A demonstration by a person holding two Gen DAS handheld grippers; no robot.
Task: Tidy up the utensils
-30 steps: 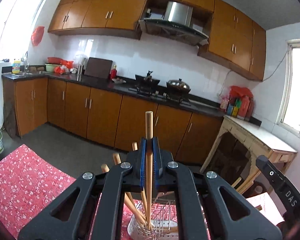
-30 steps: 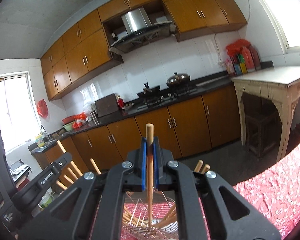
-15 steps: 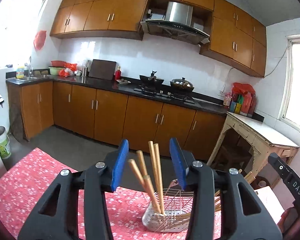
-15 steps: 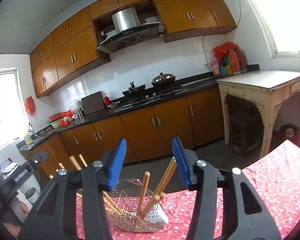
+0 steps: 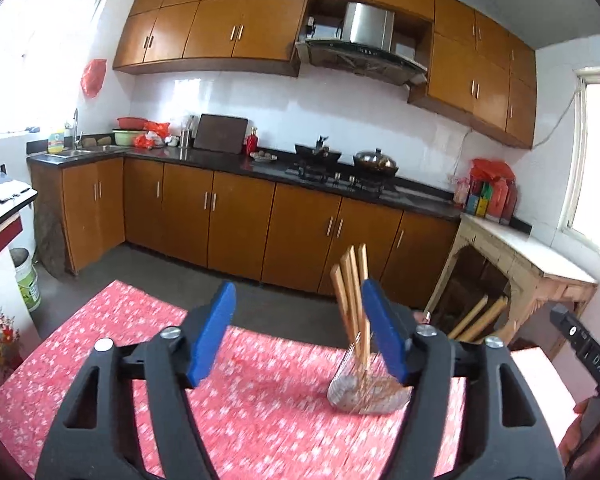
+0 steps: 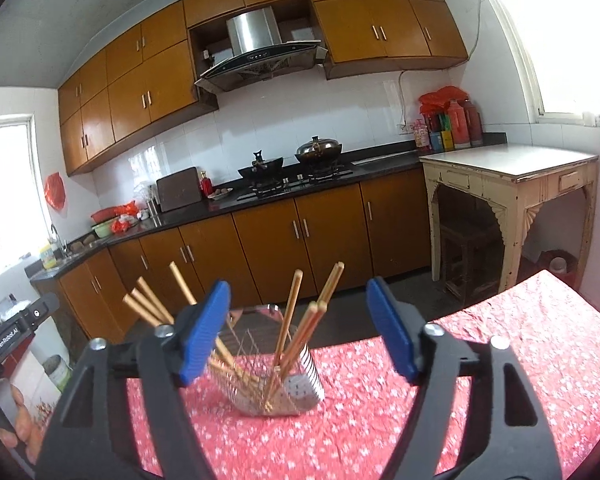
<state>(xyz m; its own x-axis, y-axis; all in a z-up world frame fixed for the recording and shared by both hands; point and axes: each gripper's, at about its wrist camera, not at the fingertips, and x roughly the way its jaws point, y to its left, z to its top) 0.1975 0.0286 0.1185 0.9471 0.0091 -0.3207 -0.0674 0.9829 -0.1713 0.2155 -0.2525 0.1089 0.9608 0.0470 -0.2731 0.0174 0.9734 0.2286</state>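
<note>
A metal wire utensil holder (image 6: 278, 380) stands on the red flowered tablecloth (image 6: 380, 420) with several wooden chopsticks (image 6: 290, 320) leaning out of it. In the left wrist view the holder (image 5: 366, 392) and its chopsticks (image 5: 354, 292) sit ahead, partly behind the right blue finger. My left gripper (image 5: 300, 330) has its jaws opening, with nothing pressed between the pads. My right gripper (image 6: 298, 330) also has its jaws opening and holds nothing; the holder stands beyond its fingertips. The right gripper's body (image 5: 584, 360) shows at the left wrist view's right edge.
Brown kitchen cabinets (image 5: 236, 220) and a dark counter with a stove and pots (image 6: 296, 168) run along the far wall. A cream side table (image 6: 508, 184) stands at the right. The tablecloth's far edge (image 5: 220, 312) drops to a grey floor.
Both grippers were shut on single chopsticks over the holder; both have opened, the chopsticks now rest in the holder, and both grippers have drawn back from it.
</note>
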